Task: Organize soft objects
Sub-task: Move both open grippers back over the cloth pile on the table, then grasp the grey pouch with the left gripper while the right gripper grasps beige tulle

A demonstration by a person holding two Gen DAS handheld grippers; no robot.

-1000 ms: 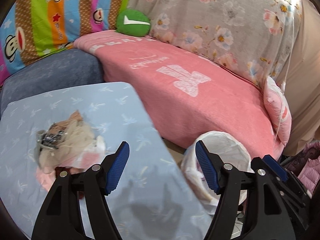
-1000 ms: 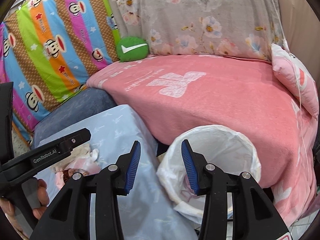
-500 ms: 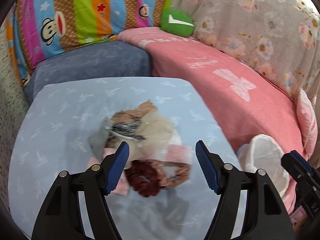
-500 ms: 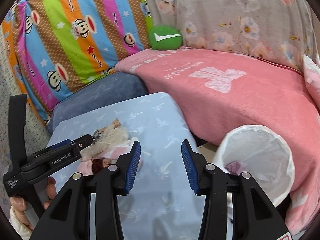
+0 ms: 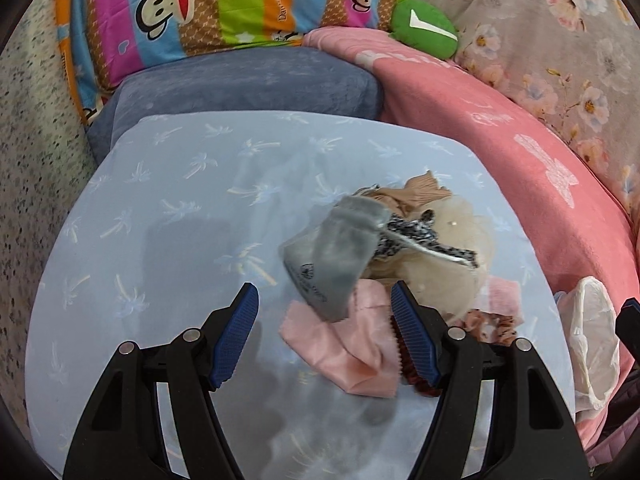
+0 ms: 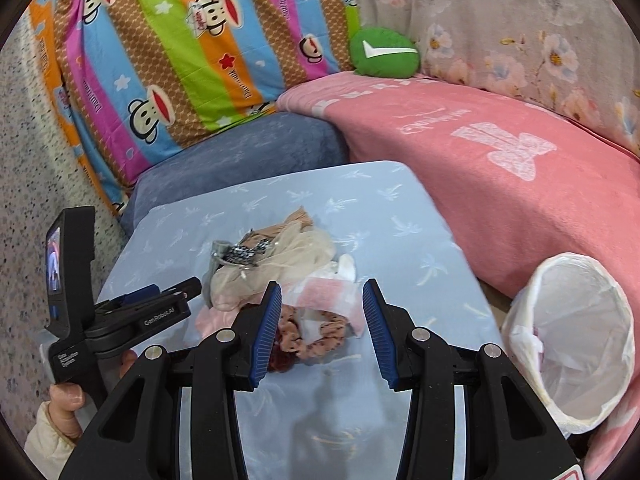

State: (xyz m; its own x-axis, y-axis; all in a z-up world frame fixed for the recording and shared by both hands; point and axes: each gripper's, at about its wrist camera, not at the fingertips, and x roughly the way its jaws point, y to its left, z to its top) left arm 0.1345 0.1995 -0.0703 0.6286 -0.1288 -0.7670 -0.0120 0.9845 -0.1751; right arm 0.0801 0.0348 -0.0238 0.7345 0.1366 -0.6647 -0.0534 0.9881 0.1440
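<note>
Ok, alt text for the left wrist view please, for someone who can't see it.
The open left gripper hovers over a pile of soft items on a light blue cushion: grey pouch, pink cloth, beige tulle. A white-lined bin sits right, a pink sofa behind.

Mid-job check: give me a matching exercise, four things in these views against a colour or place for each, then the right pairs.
Things:
1. velvet pouch
2. round cushion
3. lined bin
4. satin cloth

Descriptions:
a. green with a white mark
b. white, off the pale blue cover's right edge
c. grey, atop the pile
d. pink, at the pile's near edge

Pairs: 1-c, 2-a, 3-b, 4-d
</note>
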